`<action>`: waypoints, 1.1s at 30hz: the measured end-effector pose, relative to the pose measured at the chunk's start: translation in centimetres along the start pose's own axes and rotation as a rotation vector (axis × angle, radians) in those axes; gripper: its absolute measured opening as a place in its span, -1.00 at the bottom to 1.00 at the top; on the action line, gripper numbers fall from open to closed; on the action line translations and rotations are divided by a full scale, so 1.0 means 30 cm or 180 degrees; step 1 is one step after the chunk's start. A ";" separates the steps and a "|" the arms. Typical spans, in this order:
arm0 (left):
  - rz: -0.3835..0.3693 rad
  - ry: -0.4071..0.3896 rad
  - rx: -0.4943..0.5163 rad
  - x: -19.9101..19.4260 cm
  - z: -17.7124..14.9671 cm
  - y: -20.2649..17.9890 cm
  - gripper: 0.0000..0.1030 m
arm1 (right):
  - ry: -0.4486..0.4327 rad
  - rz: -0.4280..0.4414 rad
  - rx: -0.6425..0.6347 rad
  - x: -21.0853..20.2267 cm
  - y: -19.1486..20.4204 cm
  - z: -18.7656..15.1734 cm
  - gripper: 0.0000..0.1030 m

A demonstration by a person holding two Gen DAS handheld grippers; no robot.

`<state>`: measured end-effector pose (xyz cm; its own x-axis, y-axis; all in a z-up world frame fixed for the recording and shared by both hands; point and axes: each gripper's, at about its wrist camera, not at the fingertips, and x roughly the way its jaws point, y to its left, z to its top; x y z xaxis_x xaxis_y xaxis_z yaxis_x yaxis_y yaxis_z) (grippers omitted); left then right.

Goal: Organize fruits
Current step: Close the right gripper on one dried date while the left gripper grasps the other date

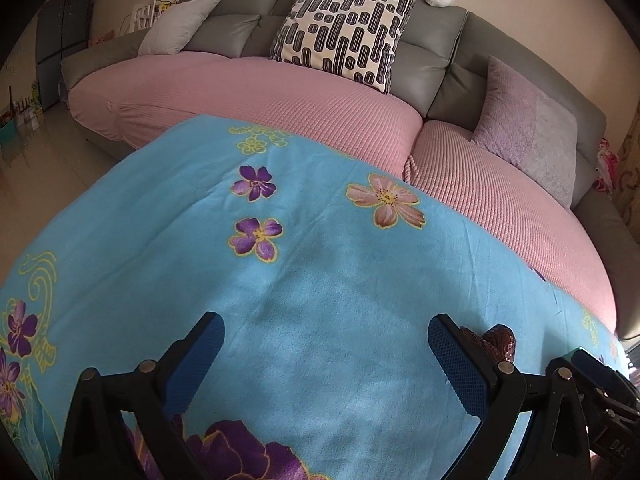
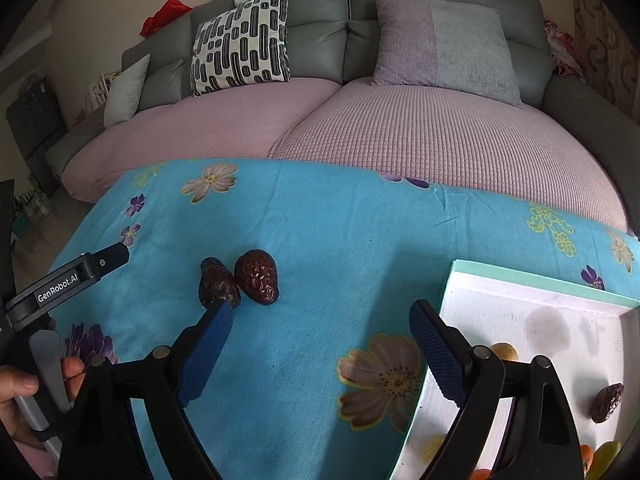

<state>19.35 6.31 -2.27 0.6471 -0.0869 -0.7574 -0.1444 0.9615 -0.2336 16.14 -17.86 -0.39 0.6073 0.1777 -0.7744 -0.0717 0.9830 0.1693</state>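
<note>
honestly, my right tool [image 2: 320,340] gapes wide and empty just short of two dates [image 2: 240,280] touching on the bench left of the white tray [image 2: 540,276]; closing carelessly, i could nudge both or pinch neither. left tool [image 1: 326,364] wide too.

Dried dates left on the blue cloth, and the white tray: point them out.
darker date [image 2: 218,282], right wrist view, its wrinkled middle.
redder date [image 2: 258,282], right wrist view, its front face.
white tray [image 2: 520,278], right wrist view, far rim.
</note>
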 end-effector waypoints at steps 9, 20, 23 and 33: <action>-0.0106 0.0094 0.0002 0.010 -0.004 0.000 1.00 | 0.0323 0.0336 -0.0172 0.093 0.058 0.130 0.33; -0.0139 0.0309 -0.0170 0.045 -0.021 0.026 1.00 | 0.0687 0.0486 -0.0084 0.229 0.075 0.127 -0.12; -0.0182 0.0345 -0.0200 0.048 -0.023 0.024 1.00 | 0.0750 0.0571 -0.0040 0.246 0.071 0.114 -0.14; -0.0289 0.0368 -0.0096 0.045 -0.025 -0.043 0.98 | 0.0662 0.0467 -0.0023 0.218 0.065 0.082 -0.29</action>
<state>19.86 4.75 -3.45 0.5682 -0.2043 -0.7971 -0.1128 0.9402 -0.3214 21.94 -14.90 -3.63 0.4142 0.3237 -0.8507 -0.1532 0.9461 0.2855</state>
